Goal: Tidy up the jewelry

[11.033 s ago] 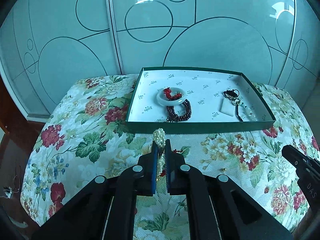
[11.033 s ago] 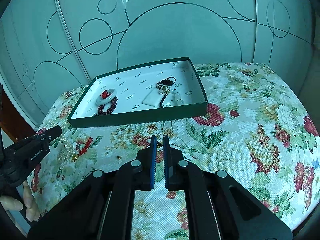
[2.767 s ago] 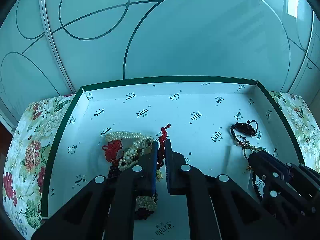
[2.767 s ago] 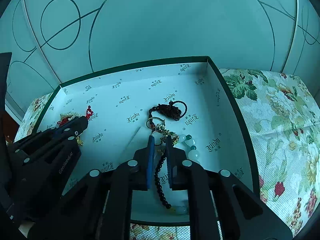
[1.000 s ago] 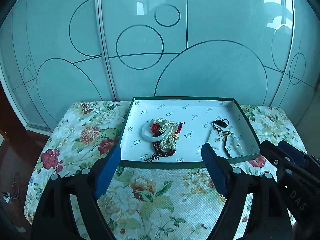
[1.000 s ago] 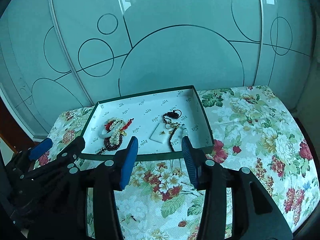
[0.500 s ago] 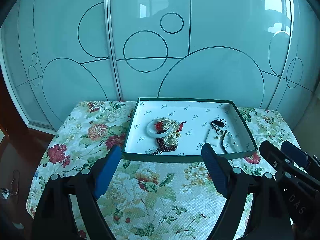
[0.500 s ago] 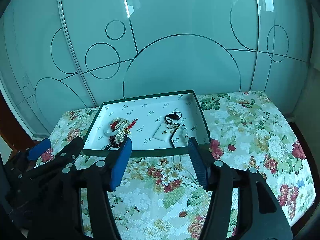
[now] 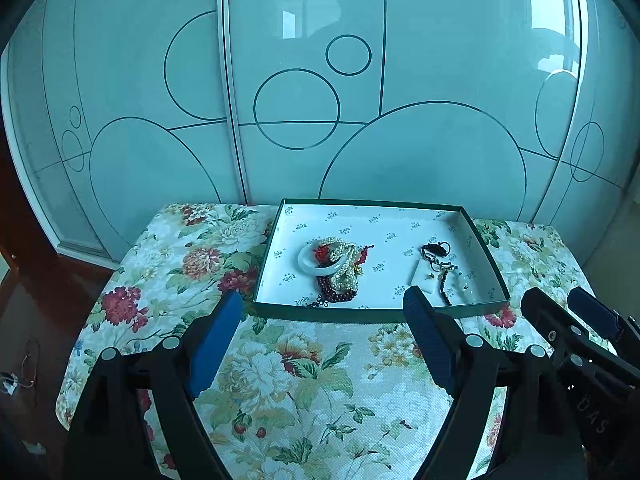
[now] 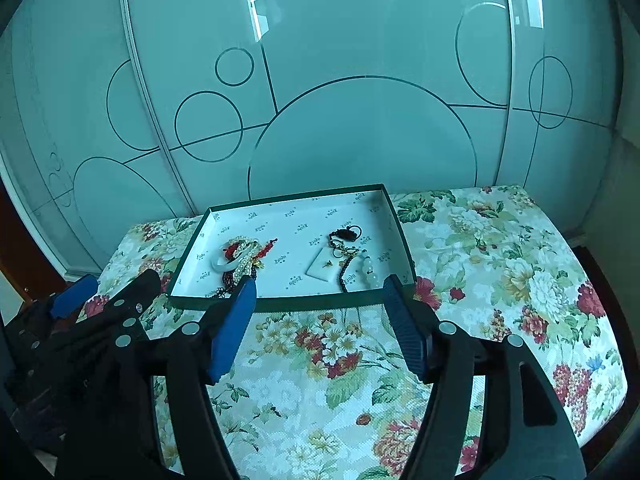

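Observation:
A green box [image 9: 376,313] with a white lining sits at the back of the floral table [image 9: 304,380]. In its left half lie a pearl necklace [image 9: 345,260], a white bangle [image 9: 308,265] and dark red beads [image 9: 336,294], piled together. In its right half lie a black cord piece [image 9: 436,249], a white card [image 9: 423,278] and a dark bead strand with pale beads [image 9: 450,286]. My left gripper [image 9: 320,340] is open and empty, in front of the box. My right gripper [image 10: 320,324] is open and empty, also in front of the box [image 10: 292,304].
Frosted glass sliding doors [image 9: 320,100] with circle patterns stand right behind the table. The right gripper shows at the lower right of the left wrist view [image 9: 580,336]; the left gripper shows at the lower left of the right wrist view [image 10: 100,304]. Dark wooden floor [image 9: 24,320] lies left of the table.
Both grippers let go of the jewelry in the box, opened wide, and pulled back and up from the box. In the last half second they drew back slightly further.

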